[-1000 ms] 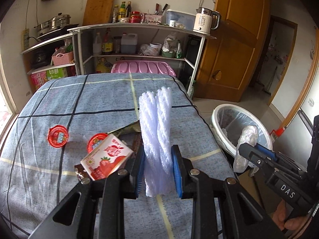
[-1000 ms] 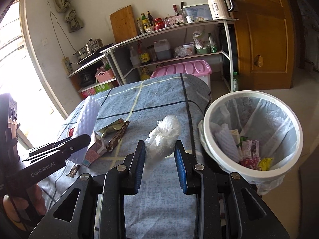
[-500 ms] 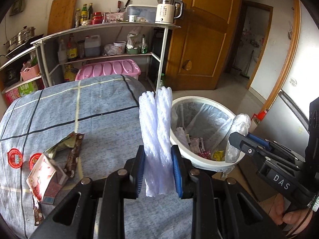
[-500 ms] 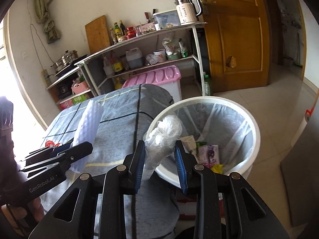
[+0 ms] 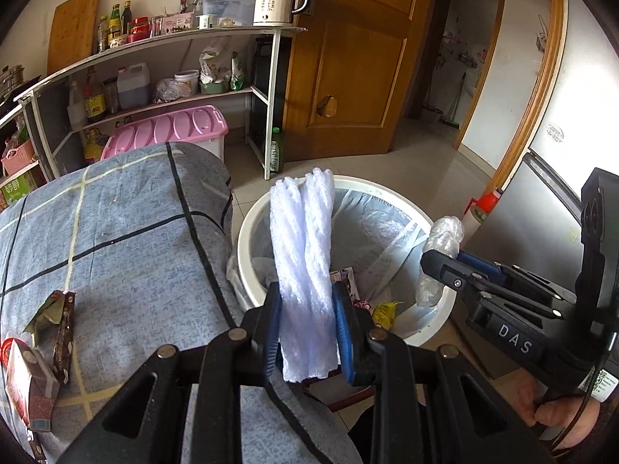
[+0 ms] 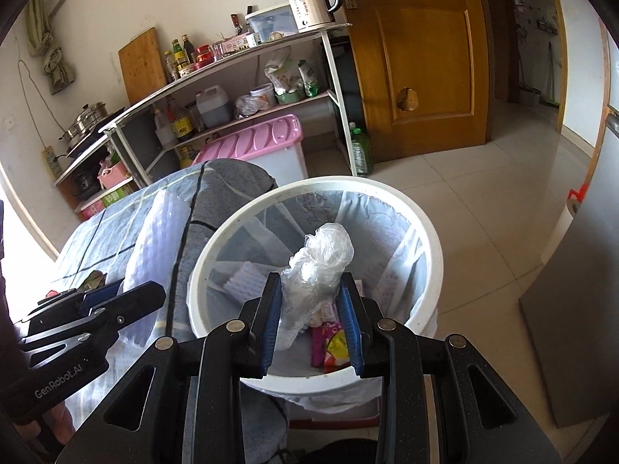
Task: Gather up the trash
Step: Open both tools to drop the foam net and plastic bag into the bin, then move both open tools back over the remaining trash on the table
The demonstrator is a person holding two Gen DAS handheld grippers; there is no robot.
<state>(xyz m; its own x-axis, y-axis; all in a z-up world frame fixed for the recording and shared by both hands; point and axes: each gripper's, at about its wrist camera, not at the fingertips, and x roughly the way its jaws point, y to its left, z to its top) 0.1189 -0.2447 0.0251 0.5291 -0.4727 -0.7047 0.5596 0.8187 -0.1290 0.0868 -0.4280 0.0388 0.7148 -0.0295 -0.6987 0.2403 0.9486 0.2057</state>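
Over the lined white bin (image 6: 421, 232) now, both moved right off the table (image 5: 116, 232). Left gripper (image 5: 307, 328) clamps the white foam netting (image 5: 303, 255); right gripper (image 6: 311, 321) pinches the crumpled clear plastic (image 6: 321, 259).

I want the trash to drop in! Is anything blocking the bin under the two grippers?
Nothing visible blocks it. The white foam net and crumpled plastic wrap are held over the open trash bin.
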